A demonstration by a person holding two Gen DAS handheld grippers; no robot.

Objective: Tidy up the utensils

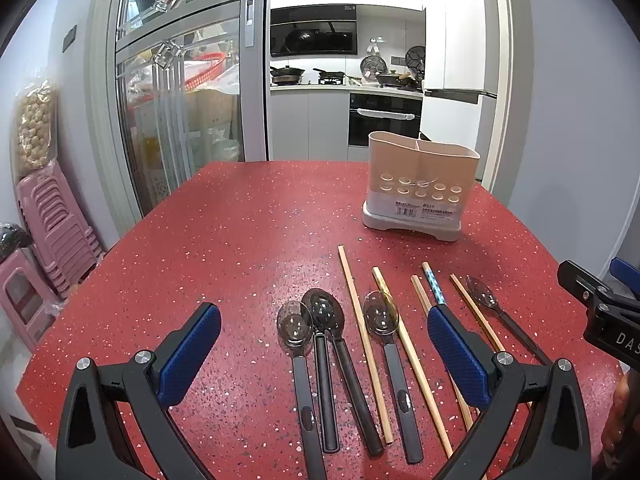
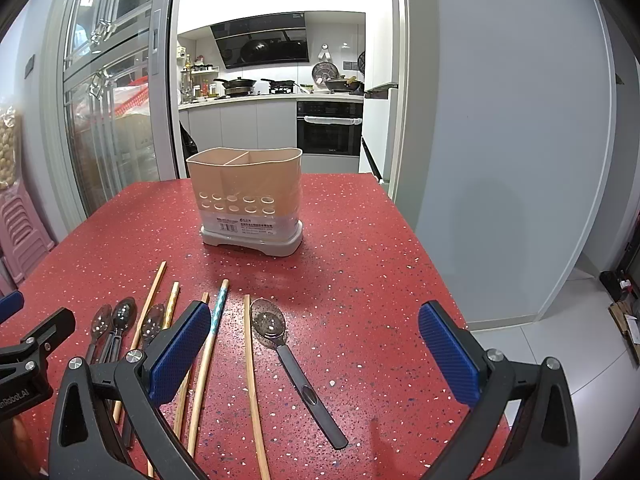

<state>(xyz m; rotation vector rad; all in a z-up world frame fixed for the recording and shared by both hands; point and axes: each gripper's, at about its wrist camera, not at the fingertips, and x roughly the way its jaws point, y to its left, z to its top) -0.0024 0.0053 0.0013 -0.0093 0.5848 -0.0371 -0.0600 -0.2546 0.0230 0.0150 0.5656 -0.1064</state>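
On the red speckled tabletop the utensils lie in a row, long axes running near to far. At the left, three clear-bowled spoons lie with bowls at the far end and dark handles toward the camera. Right of them, wooden chopsticks lie roughly parallel, one blue-patterned chopstick among them. A fourth spoon lies rightmost, well apart. Behind them stands the beige utensil holder, upright, divided in two compartments. The left gripper hangs released, fingers spread over the spoons; its right finger hides parts of some chopsticks. The right gripper is likewise spread wide, holding nothing.
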